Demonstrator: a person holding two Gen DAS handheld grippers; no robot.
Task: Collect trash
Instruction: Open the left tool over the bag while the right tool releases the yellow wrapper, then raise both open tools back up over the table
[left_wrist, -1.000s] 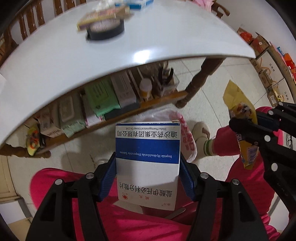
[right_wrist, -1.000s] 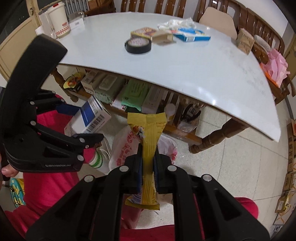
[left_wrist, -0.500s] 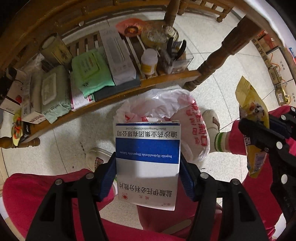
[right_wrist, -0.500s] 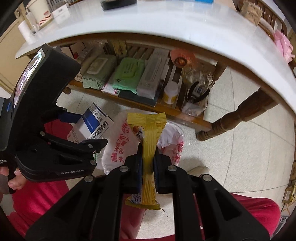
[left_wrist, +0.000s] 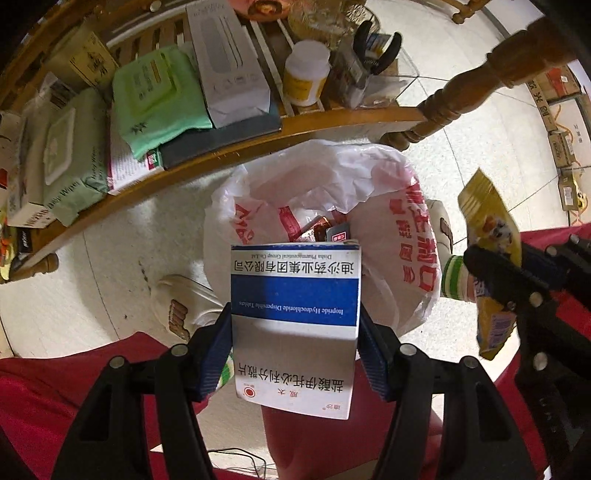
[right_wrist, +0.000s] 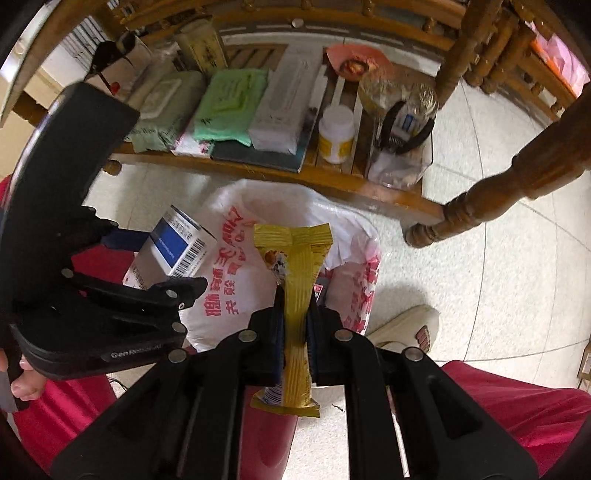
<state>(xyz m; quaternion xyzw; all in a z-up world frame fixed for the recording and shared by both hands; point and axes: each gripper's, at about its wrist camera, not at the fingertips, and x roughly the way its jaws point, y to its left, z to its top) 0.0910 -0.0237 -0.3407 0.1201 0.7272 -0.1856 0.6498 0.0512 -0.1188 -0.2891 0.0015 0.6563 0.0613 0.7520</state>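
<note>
Bag (left_wrist: 388, 192) contents (mostly box-hidden (left_wrist: 295, 314))

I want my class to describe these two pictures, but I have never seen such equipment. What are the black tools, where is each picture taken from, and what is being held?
No robot here: a seated person in red trousers holds a hand-operated gripping tool in each hand, each carrying a wide-angle camera looking along its fingers. One picture comes from the left tool, shut on a blue-and-white medicine box. The other comes from the right tool, shut on a yellow snack wrapper. Both hang over an open white plastic bag on the tiled floor, with some trash already inside. Behind it, a wooden shelf holds wipes, boxes and a bottle.
</note>
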